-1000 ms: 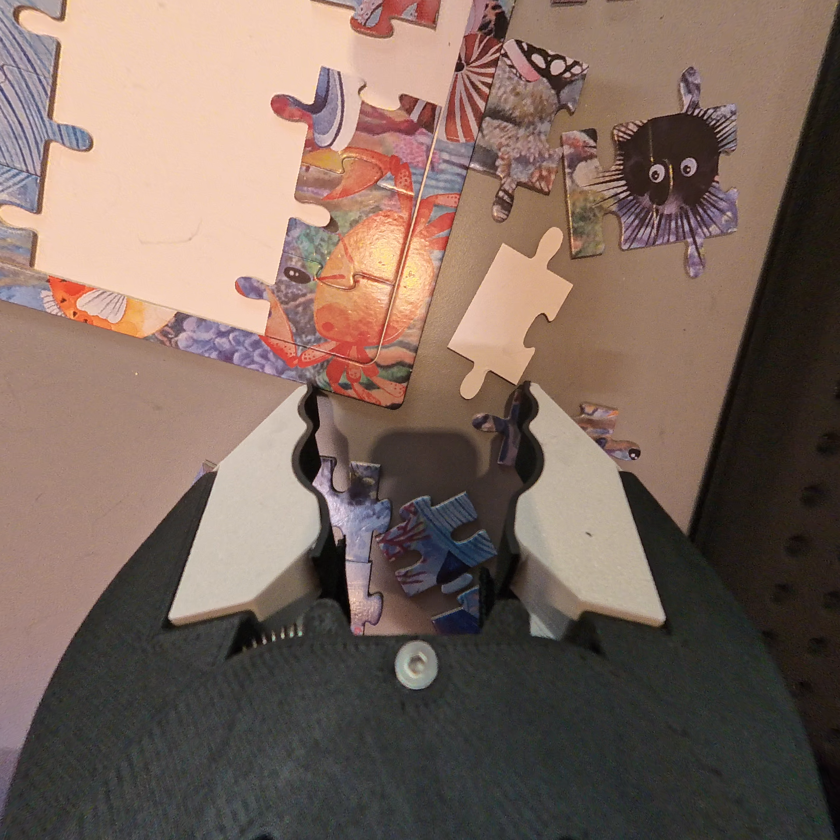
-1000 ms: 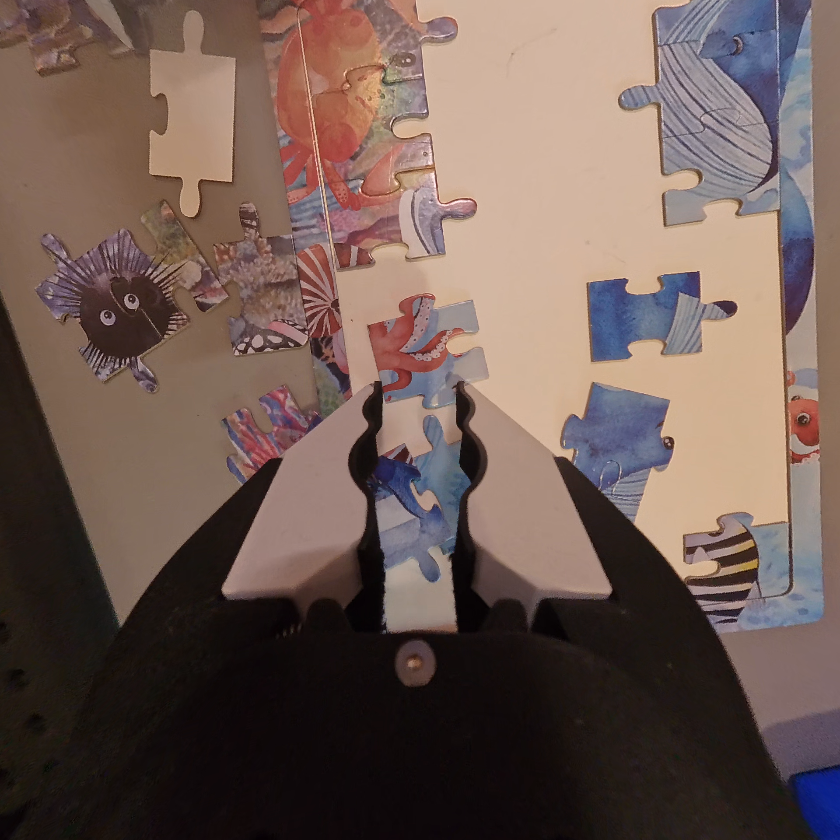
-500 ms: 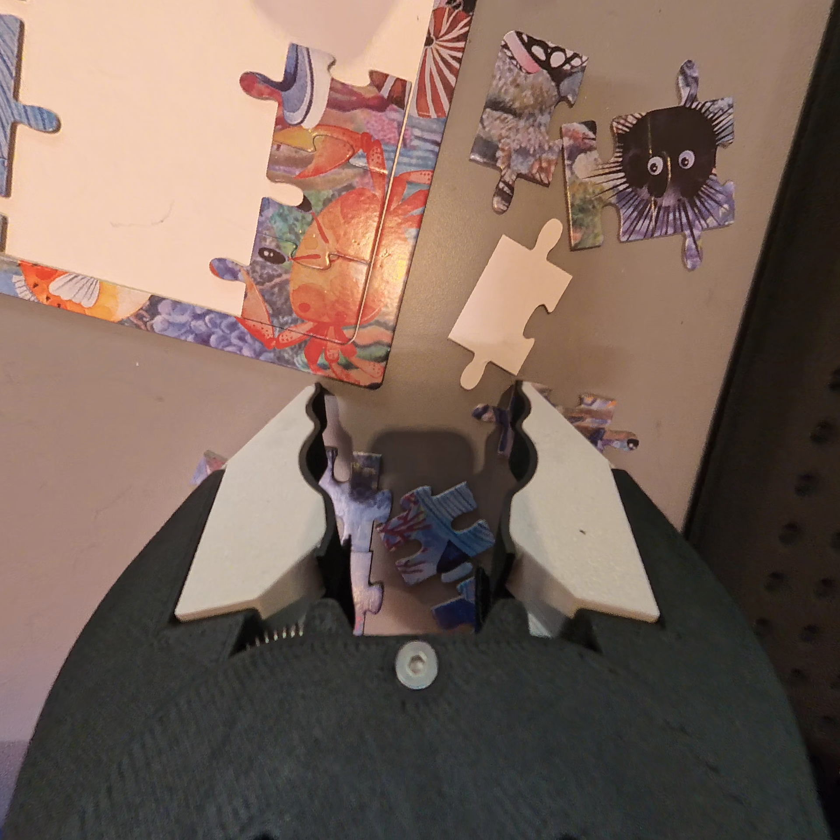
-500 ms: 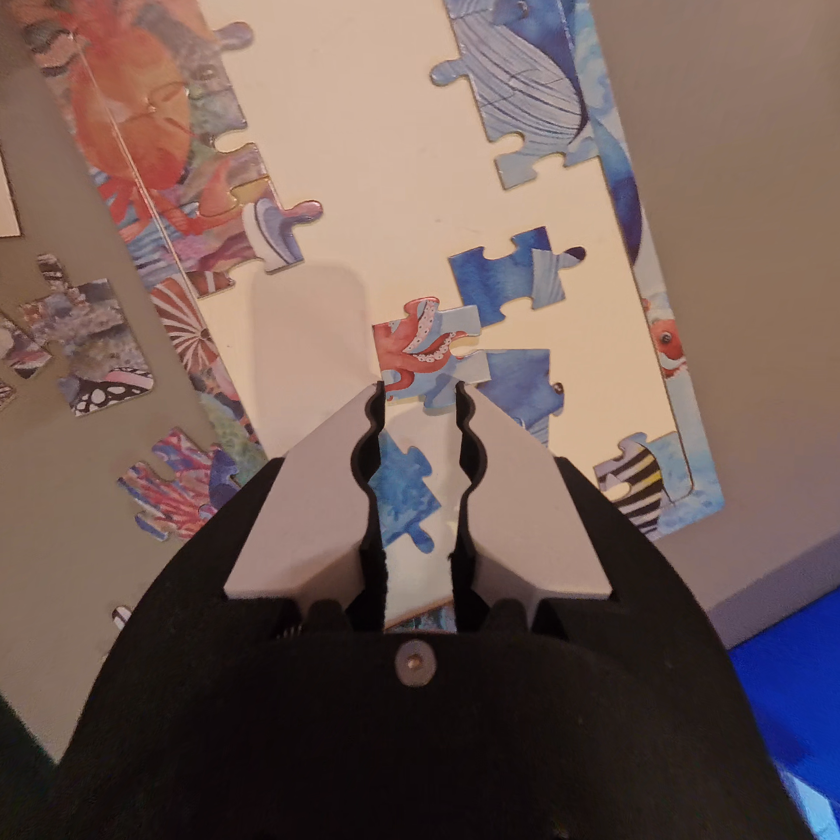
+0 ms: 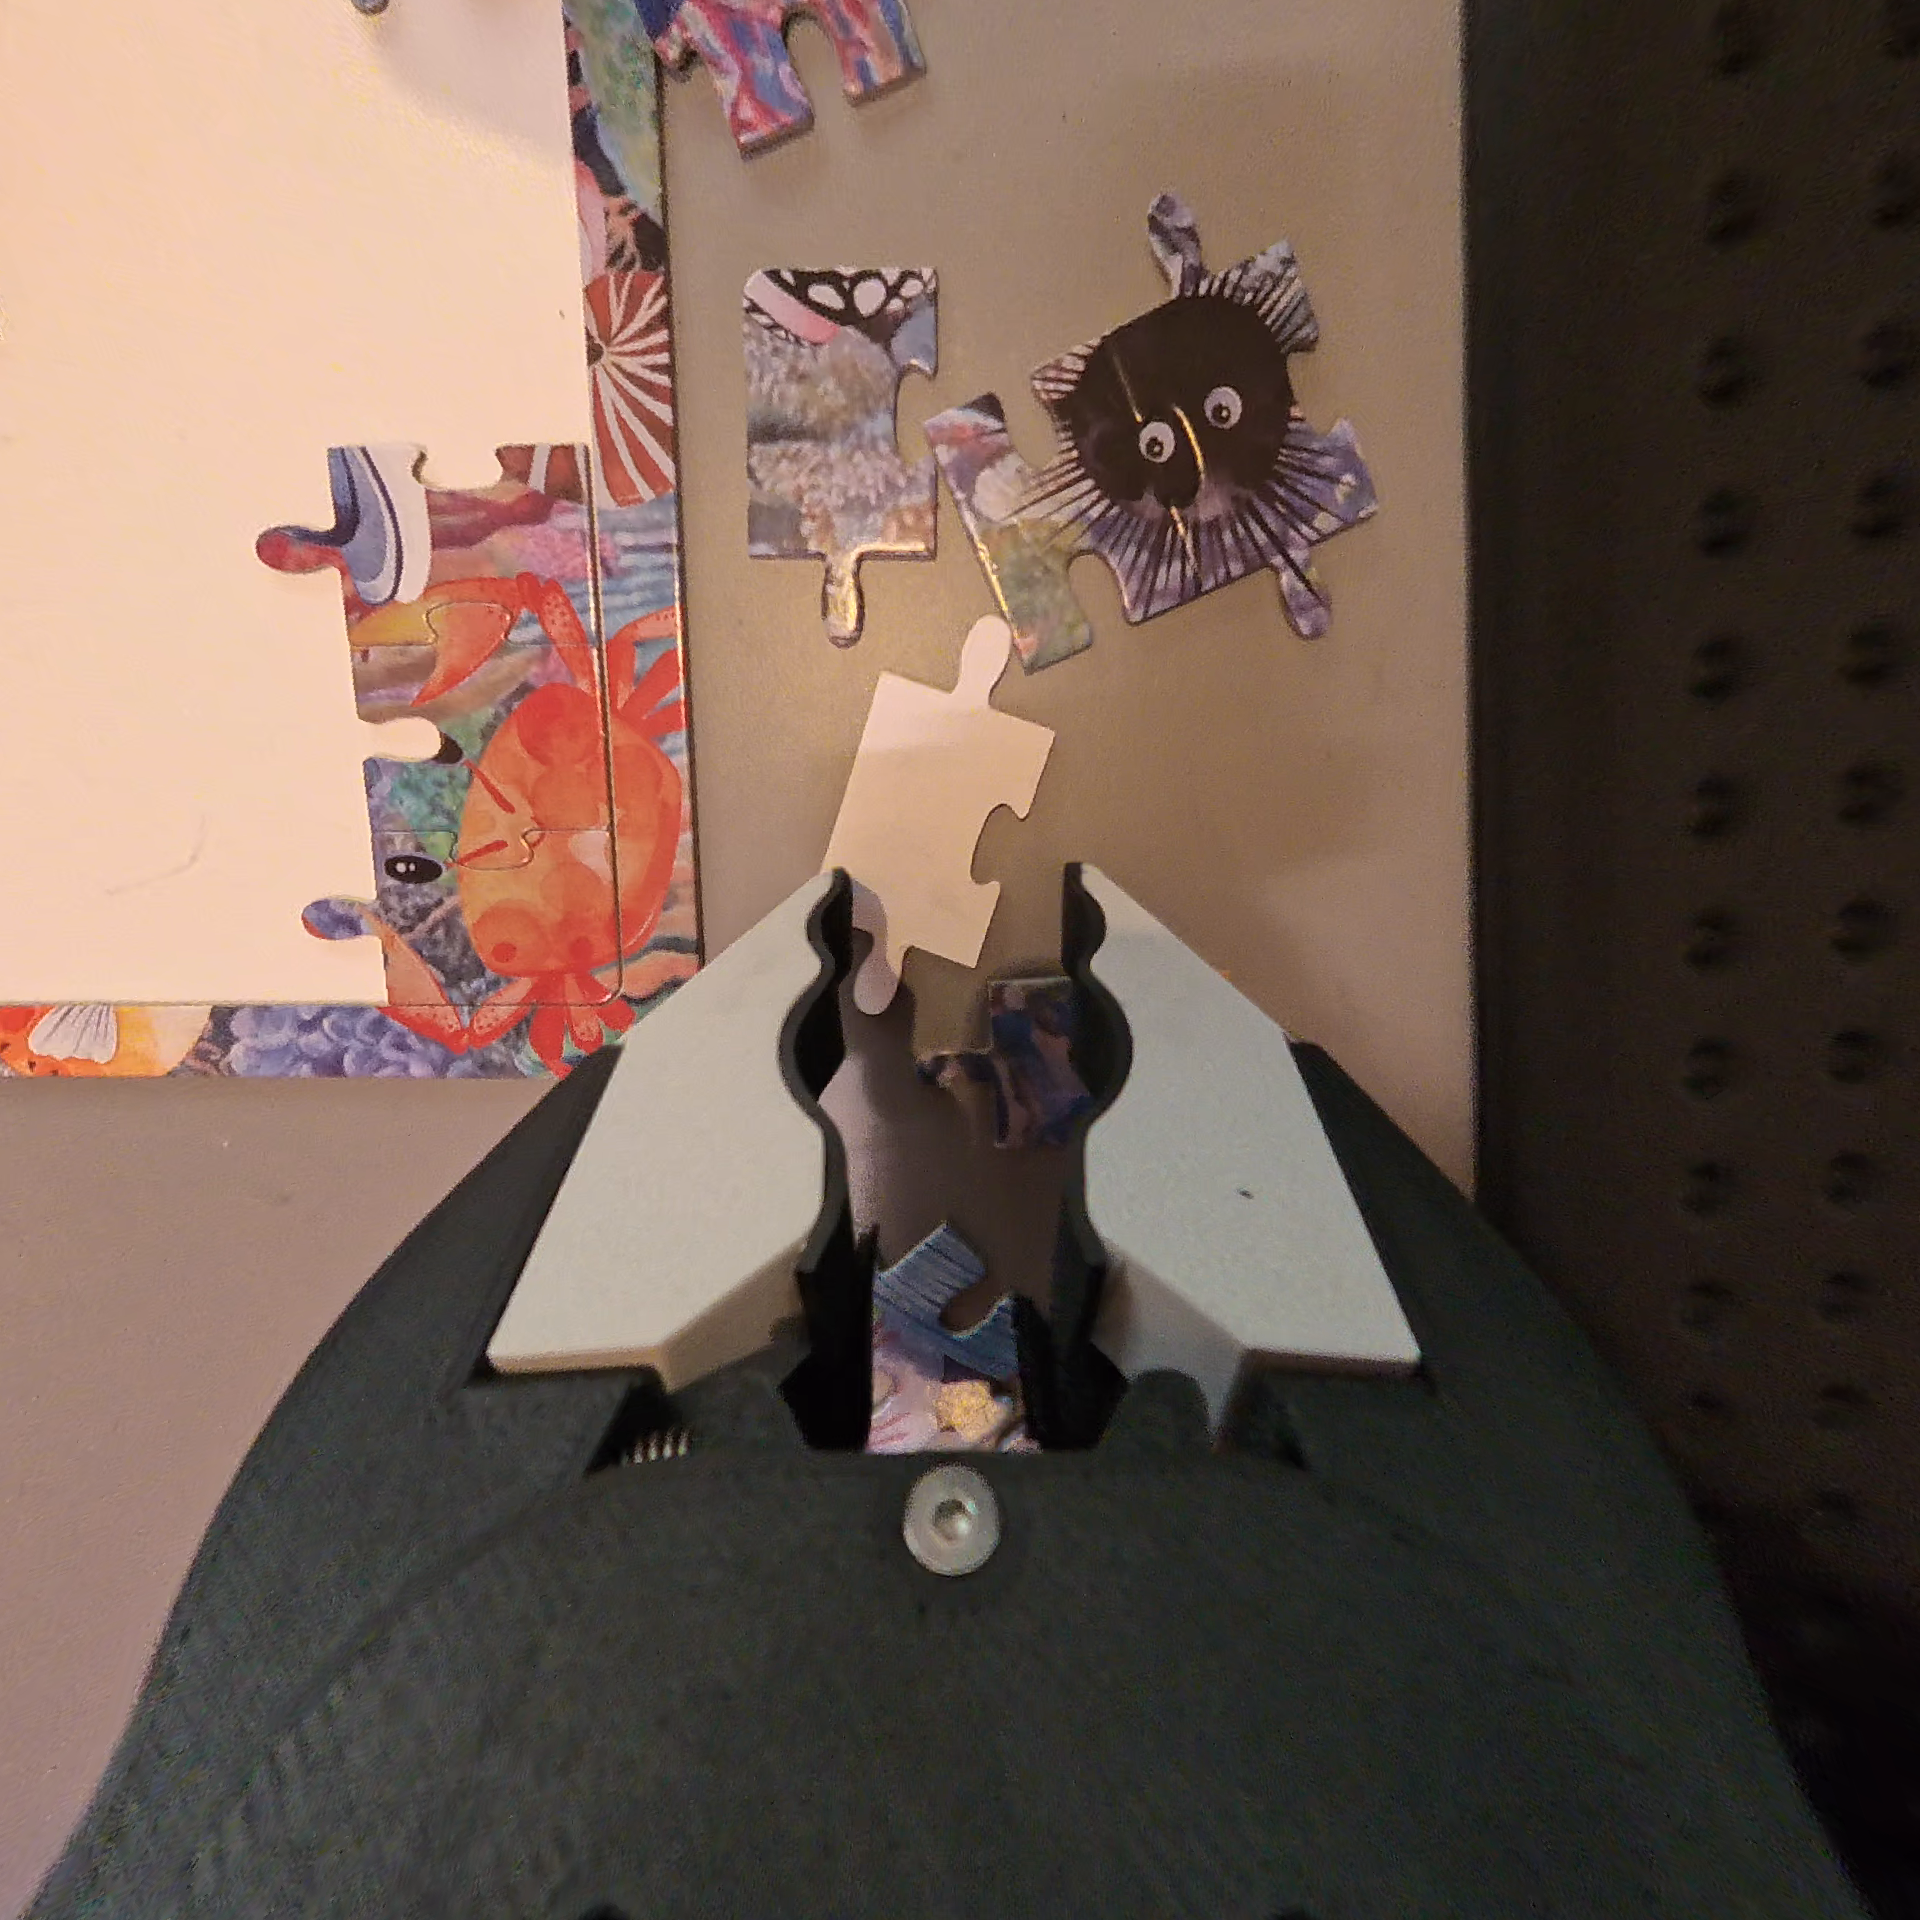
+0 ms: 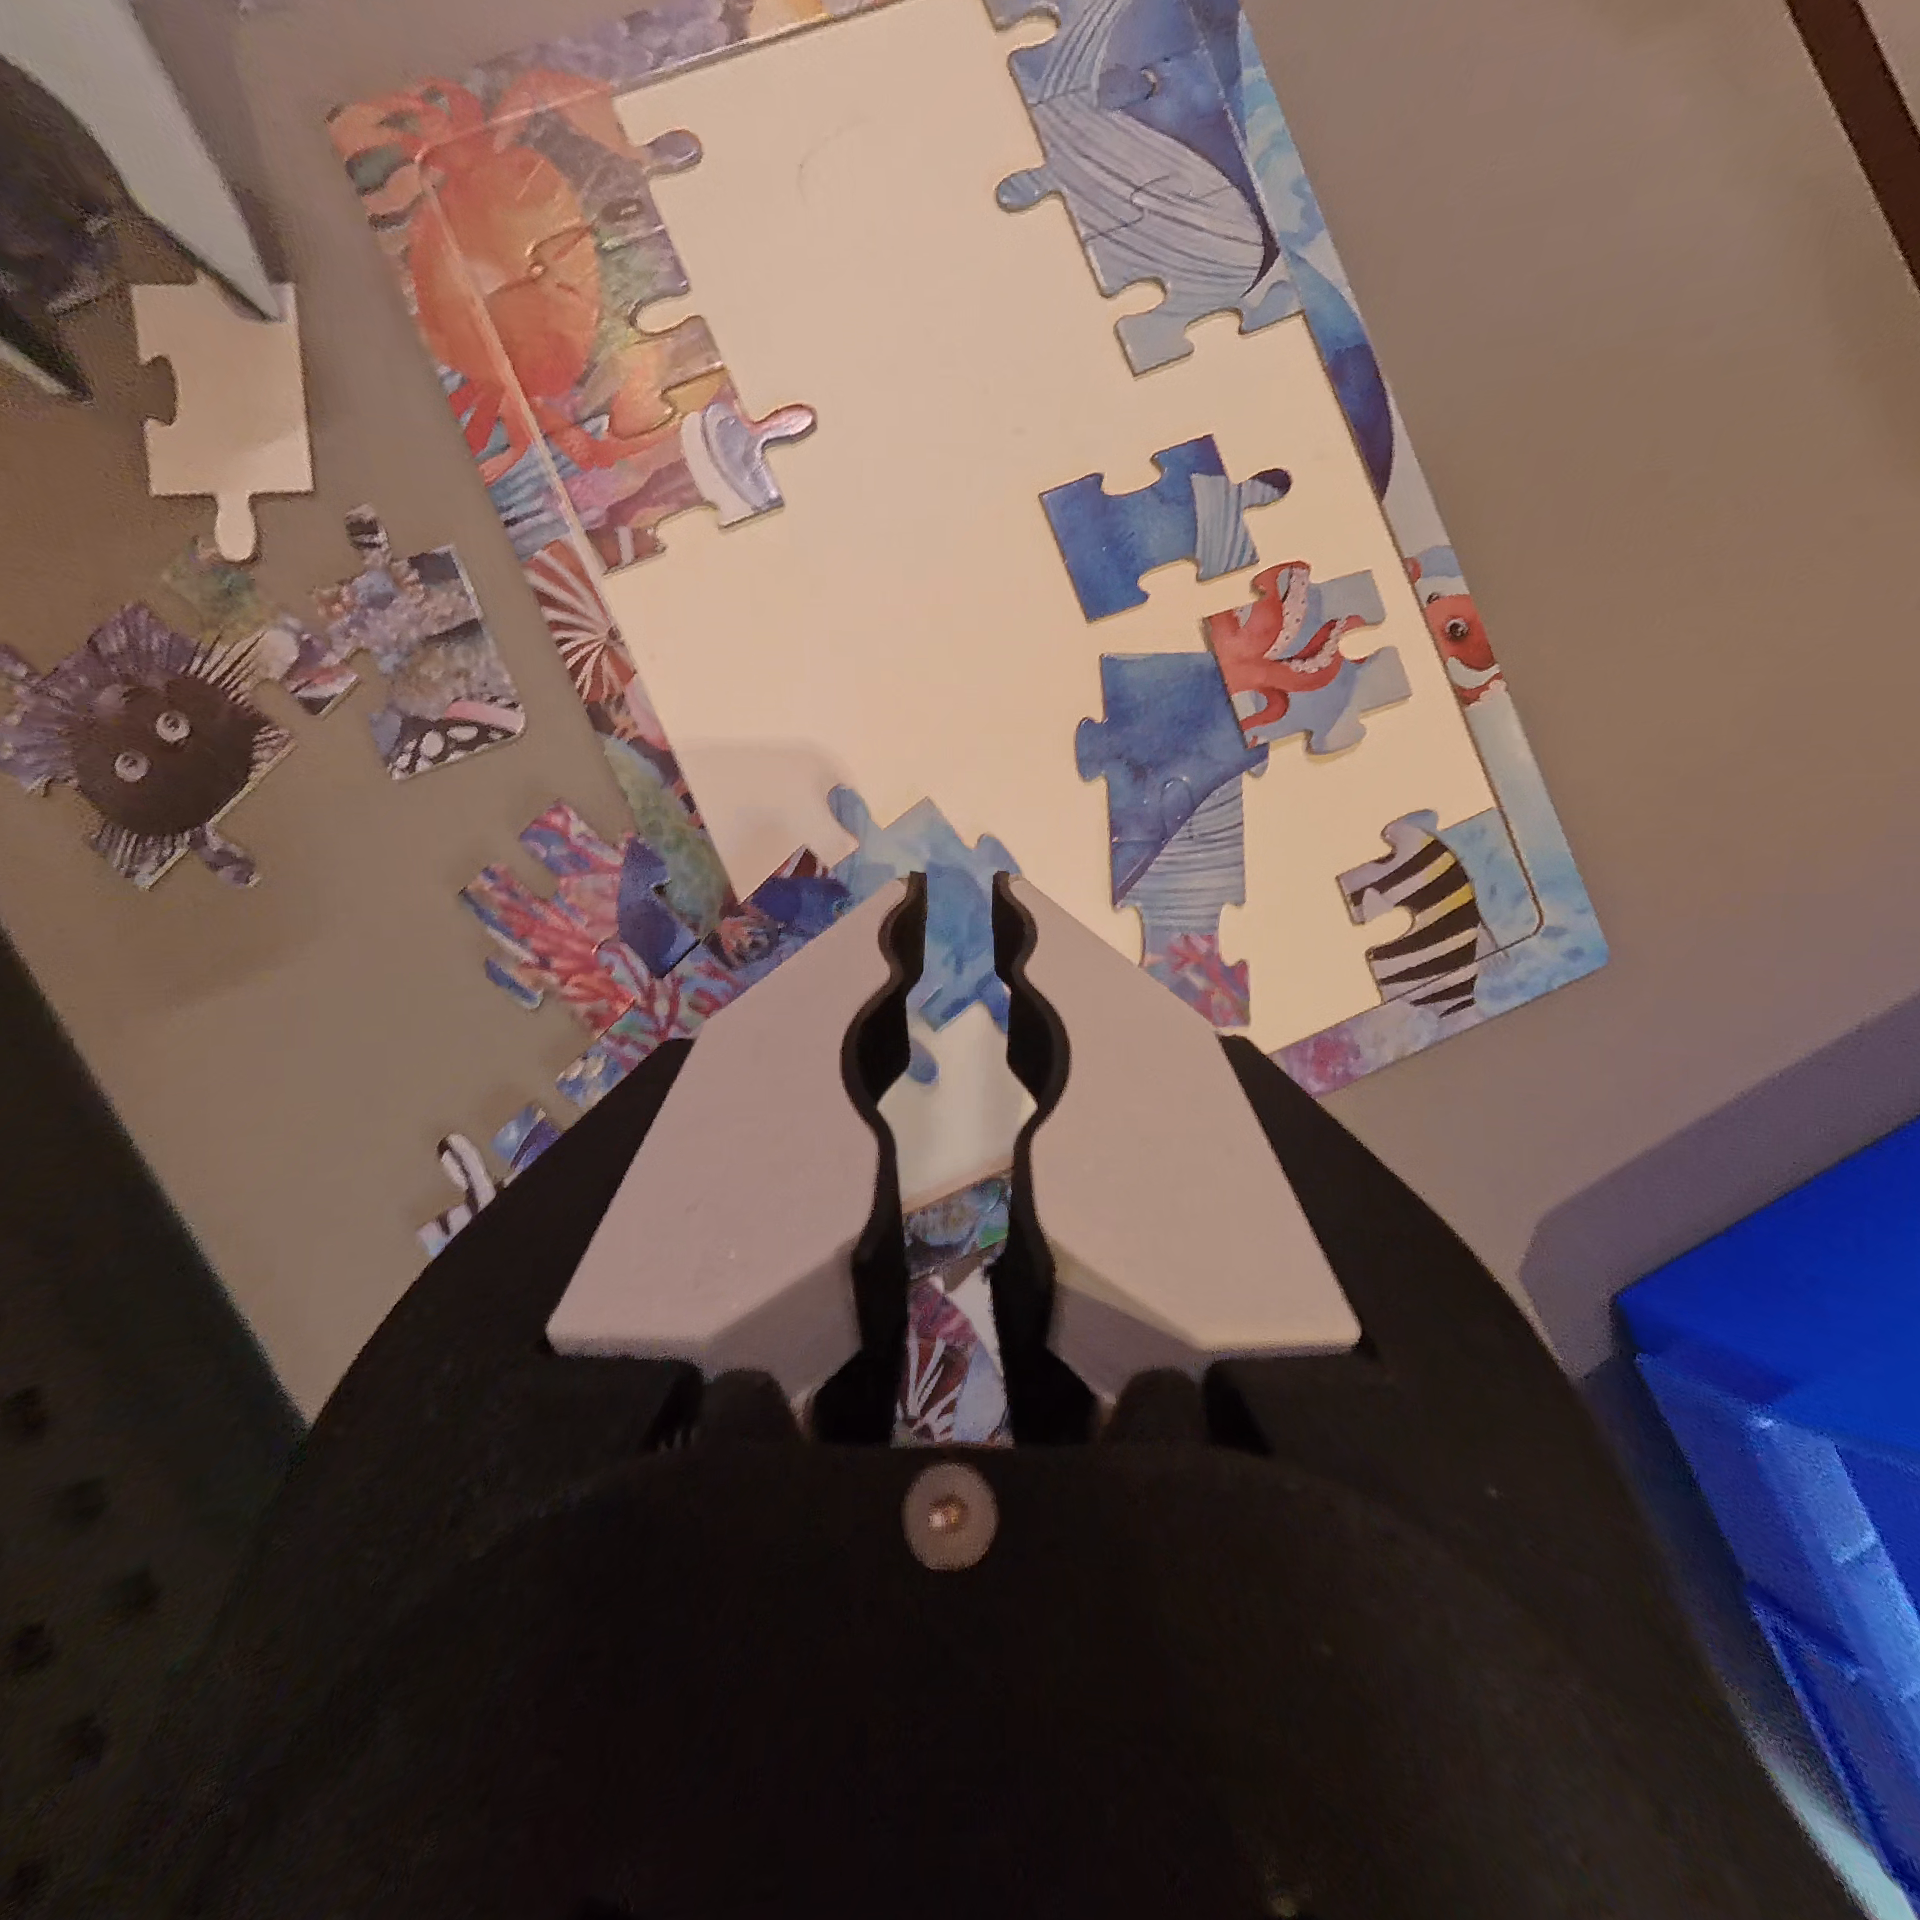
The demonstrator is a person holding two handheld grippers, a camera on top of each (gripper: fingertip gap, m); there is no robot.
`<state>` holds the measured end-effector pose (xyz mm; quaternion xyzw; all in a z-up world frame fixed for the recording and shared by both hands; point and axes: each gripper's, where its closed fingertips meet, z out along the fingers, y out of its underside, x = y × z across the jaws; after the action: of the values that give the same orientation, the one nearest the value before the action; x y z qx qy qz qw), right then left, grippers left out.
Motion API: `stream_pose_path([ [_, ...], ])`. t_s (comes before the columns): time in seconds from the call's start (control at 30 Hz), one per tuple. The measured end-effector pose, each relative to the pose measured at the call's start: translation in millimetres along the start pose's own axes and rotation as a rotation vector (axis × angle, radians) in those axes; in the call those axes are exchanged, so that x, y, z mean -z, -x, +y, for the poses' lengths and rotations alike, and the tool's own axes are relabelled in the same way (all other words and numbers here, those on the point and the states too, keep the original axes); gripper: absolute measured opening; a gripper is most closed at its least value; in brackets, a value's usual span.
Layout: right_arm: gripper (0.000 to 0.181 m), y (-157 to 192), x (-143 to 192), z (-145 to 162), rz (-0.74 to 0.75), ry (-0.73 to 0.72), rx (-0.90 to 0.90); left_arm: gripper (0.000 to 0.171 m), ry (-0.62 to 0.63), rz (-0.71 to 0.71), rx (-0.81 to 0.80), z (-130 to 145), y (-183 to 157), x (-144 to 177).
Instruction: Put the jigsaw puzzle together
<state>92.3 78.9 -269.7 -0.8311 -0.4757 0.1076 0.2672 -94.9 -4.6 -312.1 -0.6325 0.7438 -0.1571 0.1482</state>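
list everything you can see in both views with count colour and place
puzzle tray: one, cream inside with a printed sea border, on the table
crab pieces: a joined orange group, in one tray corner
whale pieces: a joined pale blue group, at the far border
loose blue pieces: a few, on the bare tray near an octopus piece
striped fish piece: one, black, white and yellow, in a tray corner
urchin pieces: joined, black and purple, on the table beside the tray
face-down piece: one, white, on the table
coral piece: one, pink and blue, at the tray edge
blue bin: one, beside the table
left gripper: fingers apart, empty
right gripper: fingers narrowly apart, empty
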Motion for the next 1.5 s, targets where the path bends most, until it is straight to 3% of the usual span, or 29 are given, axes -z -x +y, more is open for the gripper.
stream_pose_path([
  [0.27, 0.021, 13, 18, 21, -0.019, 0.018, 0.010, 0.010, -0.034, 0.007, 0.015, -5, 2, -2],
  [0.47, 0.056, 30, 24, 63, -0.073, 0.151, 0.007, 0.021, -0.032, 0.019, 0.020, -6, 0, -2],
  [0.6, 0.062, 40, 29, 83, -0.088, 0.170, -0.006, 0.034, -0.027, 0.002, 0.034, -4, 4, 0],
  [1.07, 0.057, 58, 52, 144, -0.116, 0.228, -0.055, 0.047, -0.008, -0.043, 0.062, 4, 13, 8],
  [1.17, 0.058, 56, 49, 145, -0.098, 0.208, -0.042, 0.048, -0.007, -0.042, 0.064, 4, 13, 9],
  [1.5, 0.036, 53, 46, 144, -0.083, 0.190, -0.045, 0.048, 0.006, -0.048, 0.069, 7, 15, 9],
])
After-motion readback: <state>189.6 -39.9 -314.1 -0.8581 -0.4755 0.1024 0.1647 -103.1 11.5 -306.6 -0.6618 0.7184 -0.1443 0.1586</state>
